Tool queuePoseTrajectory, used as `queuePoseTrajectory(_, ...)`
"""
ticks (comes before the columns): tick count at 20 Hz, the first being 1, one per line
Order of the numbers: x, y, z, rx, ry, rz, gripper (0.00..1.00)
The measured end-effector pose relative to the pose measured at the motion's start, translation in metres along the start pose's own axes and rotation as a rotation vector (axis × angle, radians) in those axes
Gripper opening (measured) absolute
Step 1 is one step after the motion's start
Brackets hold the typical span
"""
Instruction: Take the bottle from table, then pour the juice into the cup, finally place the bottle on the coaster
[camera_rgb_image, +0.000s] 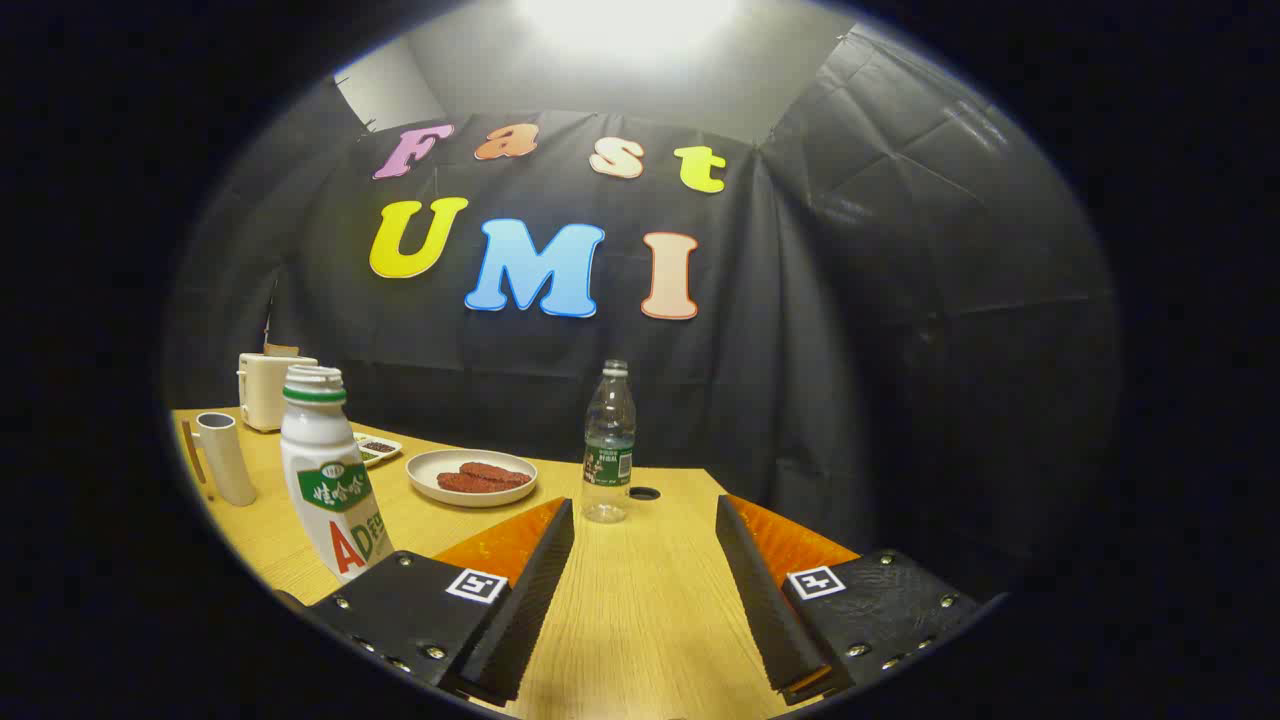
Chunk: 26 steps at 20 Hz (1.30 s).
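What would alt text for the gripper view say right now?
The claw is open over a wooden table, holding nothing. A white bottle stands beside its left finger; a clear bottle, a plate and a cup stand beyond.

The tongs (645, 515) have two ribbed, wedge-shaped fingers (530, 600), spread wide apart. Each is fixed to a textured block studded with small silver screws. Each block carries a square black-and-white marker tag.

White juice bottle (330, 480), uncapped, upright, is seen left of the claw (645, 520); cup (225, 458) farther left beyond.
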<state>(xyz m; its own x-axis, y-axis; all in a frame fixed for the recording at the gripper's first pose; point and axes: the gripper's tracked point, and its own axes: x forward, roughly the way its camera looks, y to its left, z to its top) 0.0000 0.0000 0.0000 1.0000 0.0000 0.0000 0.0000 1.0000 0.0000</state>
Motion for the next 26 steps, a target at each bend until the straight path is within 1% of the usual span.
queuePoseTrajectory(3,-0.024,0.021,0.015,0.020,0.014,0.048,0.87)
queuePoseTrajectory(5,-0.042,0.036,0.020,0.082,0.037,0.085,0.87)
queuePoseTrajectory(7,-0.056,0.052,0.028,0.154,0.029,0.132,0.87)
queuePoseTrajectory(9,-0.064,0.061,0.029,0.189,0.019,0.146,0.87)
queuePoseTrajectory(13,-0.075,0.077,0.029,0.169,0.010,0.171,0.87)
queuePoseTrajectory(17,-0.081,0.108,0.026,0.179,0.012,0.233,0.87)
queuePoseTrajectory(23,-0.073,0.153,0.009,0.160,0.050,0.298,0.87)
queuePoseTrajectory(26,-0.061,0.163,0.003,0.165,0.066,0.297,0.87)
